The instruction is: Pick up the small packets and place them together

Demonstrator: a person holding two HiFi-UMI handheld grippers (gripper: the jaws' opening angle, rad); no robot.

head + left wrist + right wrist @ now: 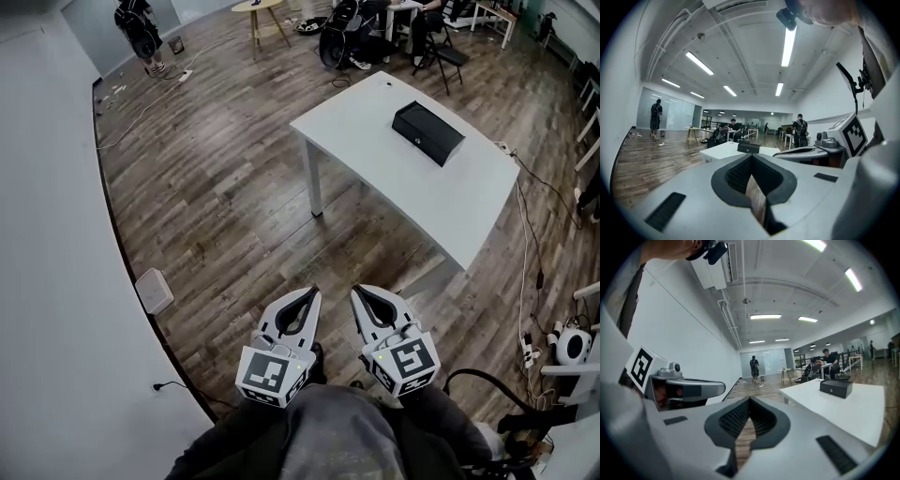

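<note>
1. Both grippers hang low and side by side, close in front of the person's body, over the wooden floor.
2. Left gripper: the jaws meet at the tips with nothing between them. Only floor shows through the gap behind the pads.
3. Right gripper: same story, jaws fully together and empty.
4. Ahead and to the right stands a white table, set at an angle and well apart from both grippers.
5. A flat black box sits on the table toward its far end.
6. The small packets: no view lets me tell where they lie.
7. On the left a white wall runs along the floor, with a small white unit at its foot.
8. Far back, a person stands near that wall, and a round wooden table stands to the right of them.
</note>
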